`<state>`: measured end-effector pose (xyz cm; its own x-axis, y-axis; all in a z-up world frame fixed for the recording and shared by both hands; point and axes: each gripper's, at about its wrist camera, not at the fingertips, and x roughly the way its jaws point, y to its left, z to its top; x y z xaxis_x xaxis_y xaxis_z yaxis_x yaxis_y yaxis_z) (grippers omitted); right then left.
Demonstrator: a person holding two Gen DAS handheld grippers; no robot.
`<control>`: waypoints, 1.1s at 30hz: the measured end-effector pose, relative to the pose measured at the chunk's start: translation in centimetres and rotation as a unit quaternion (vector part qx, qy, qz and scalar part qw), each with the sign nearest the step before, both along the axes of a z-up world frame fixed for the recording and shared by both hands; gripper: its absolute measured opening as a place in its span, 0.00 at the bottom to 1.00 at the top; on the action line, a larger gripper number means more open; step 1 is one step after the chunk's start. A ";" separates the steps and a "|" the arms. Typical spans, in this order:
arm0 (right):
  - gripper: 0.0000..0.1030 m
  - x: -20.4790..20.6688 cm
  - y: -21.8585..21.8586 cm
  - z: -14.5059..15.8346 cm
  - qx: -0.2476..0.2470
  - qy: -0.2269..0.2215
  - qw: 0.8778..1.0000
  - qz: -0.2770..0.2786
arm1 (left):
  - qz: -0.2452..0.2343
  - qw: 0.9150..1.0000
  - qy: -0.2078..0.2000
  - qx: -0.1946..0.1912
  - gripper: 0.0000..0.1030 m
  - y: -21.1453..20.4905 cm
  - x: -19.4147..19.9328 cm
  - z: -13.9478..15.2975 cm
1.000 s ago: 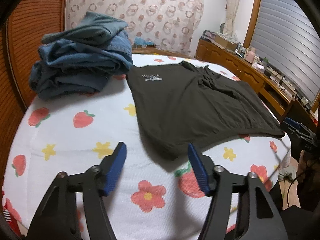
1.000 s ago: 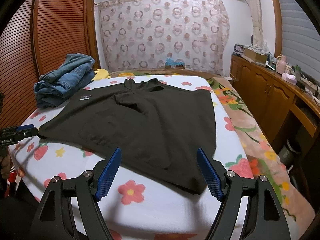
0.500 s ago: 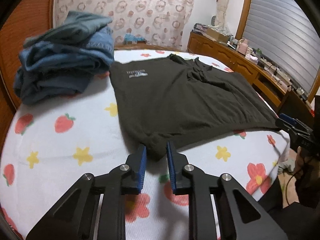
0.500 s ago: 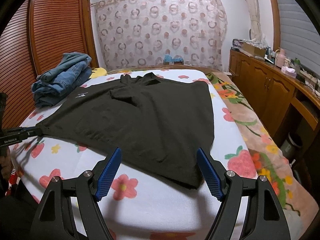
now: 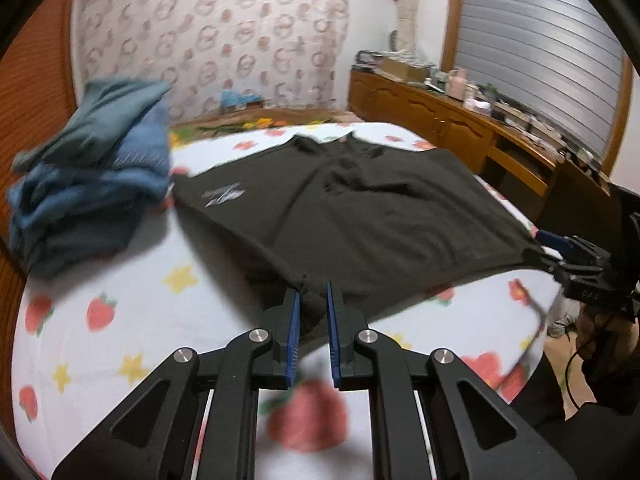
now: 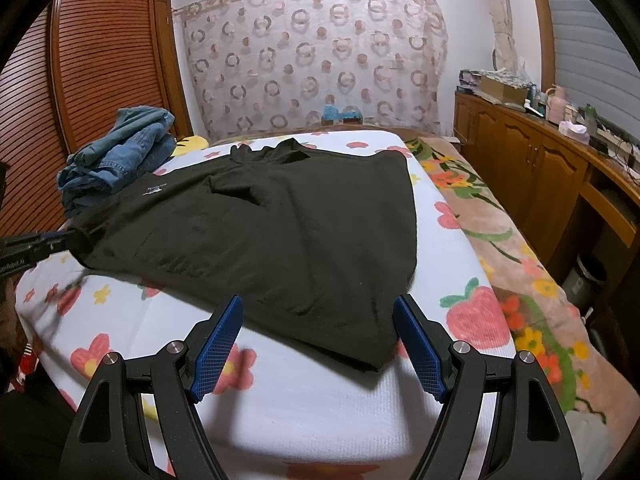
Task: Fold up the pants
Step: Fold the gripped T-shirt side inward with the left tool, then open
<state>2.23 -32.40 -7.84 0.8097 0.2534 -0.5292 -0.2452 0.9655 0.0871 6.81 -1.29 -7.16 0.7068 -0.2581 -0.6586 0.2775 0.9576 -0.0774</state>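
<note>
A dark olive garment [image 5: 360, 208] with a small white logo lies spread flat on the bed; it also shows in the right wrist view [image 6: 280, 232]. My left gripper [image 5: 312, 304] is shut on its near left corner, with cloth bunched between the blue pads. It appears at the left edge of the right wrist view [image 6: 44, 242]. My right gripper [image 6: 318, 312] is open, low over the garment's near right corner, with the corner between the pads and nothing gripped. It shows at the right edge of the left wrist view [image 5: 560, 246].
A pile of blue jeans [image 5: 92, 176] sits at the bed's far left, also in the right wrist view [image 6: 120, 152]. The bed sheet [image 6: 320, 400] has fruit and flower prints. A wooden cabinet [image 6: 540, 176] runs along the right wall. A louvred wardrobe [image 6: 92, 60] stands left.
My left gripper moved forward and closed on the garment's near left corner, lifting it slightly. My right gripper stayed open and moved a little nearer to the near right corner.
</note>
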 end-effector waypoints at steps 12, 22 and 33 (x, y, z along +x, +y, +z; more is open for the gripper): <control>0.77 -0.3 -1.1 0.2 0.012 -0.012 1.000 -0.012 | -0.085 0.996 -0.010 0.008 0.12 -7.1 4.0 2.7; 0.77 -0.9 -1.8 0.0 0.020 -0.017 0.999 -0.034 | -0.158 0.987 -0.007 0.011 0.12 -13.5 4.3 3.7; 0.77 -0.9 -0.7 -0.1 0.018 -0.014 0.999 -0.034 | -0.137 0.990 -0.002 0.018 0.41 -13.3 4.1 3.1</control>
<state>1.37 -33.14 -7.93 0.8404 0.2155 -0.4973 -0.1815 0.9765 0.1163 10.93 -14.60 -4.04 0.6152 -0.4179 -0.6685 0.5282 0.8480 -0.0441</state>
